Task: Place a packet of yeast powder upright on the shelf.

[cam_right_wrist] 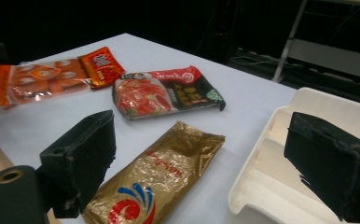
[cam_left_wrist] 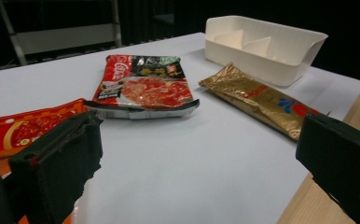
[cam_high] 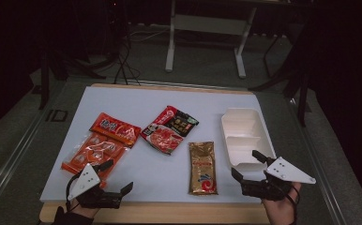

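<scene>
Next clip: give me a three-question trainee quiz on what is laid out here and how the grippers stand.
1. True or false: the white tray already holds a packet.
2. Which packet lies nearest the right gripper? A. gold packet B. orange packet C. red-and-black packet
3. Fill in: the left gripper is ____ and holds nothing.

Key: 1. False, its compartments are empty. 2. A. 3. Open, as is the right one.
</scene>
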`<state>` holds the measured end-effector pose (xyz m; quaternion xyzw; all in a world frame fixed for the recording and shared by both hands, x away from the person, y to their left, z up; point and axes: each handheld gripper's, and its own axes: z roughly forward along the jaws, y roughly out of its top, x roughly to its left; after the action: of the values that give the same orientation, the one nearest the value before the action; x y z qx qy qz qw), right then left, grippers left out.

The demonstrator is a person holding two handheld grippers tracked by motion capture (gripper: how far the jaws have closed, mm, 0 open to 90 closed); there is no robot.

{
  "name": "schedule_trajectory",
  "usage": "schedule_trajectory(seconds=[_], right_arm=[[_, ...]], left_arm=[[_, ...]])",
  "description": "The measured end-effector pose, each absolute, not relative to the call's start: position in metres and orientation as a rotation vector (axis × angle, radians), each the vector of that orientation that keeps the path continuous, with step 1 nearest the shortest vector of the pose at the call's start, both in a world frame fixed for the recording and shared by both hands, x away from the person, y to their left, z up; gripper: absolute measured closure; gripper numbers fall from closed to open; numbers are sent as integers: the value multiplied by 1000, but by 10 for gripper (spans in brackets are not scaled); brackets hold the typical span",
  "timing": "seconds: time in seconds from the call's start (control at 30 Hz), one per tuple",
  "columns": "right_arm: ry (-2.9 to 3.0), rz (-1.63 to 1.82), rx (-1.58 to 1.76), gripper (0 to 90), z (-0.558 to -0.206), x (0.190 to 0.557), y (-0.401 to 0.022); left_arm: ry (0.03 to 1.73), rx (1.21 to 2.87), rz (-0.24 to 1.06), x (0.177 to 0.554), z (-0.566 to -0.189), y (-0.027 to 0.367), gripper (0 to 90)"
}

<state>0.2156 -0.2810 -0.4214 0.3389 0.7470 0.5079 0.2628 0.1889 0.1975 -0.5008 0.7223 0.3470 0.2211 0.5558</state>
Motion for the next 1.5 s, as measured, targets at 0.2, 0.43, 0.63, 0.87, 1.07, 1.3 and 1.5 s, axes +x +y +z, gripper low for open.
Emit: schedule_trajectory(seconds=[0.2,0.43,0.63,0.87,1.07,1.3,1.5], right_arm=[[1973,1409,903,96,-416,224,-283],[2018,1334,904,183,-412,236,-280],[2044,1356,848,193,-410,244,-273],[2054,1342,889,130,-403,260,-262],[2120,1324,936,92,-403,279,-252],[2191,1295,983,148,-408,301,-244],[2201,1241,1032,197,-414,317,-234]], left_arm=[[825,1705,516,189,-501,196,9],[825,1702,507,189,-501,196,9],[830,1702,501,189,-502,196,9],[830,1700,497,189,-502,196,9],[830,1717,503,189,-503,194,9],[834,1708,489,190,-503,195,9],[836,1703,483,190,-502,196,9]])
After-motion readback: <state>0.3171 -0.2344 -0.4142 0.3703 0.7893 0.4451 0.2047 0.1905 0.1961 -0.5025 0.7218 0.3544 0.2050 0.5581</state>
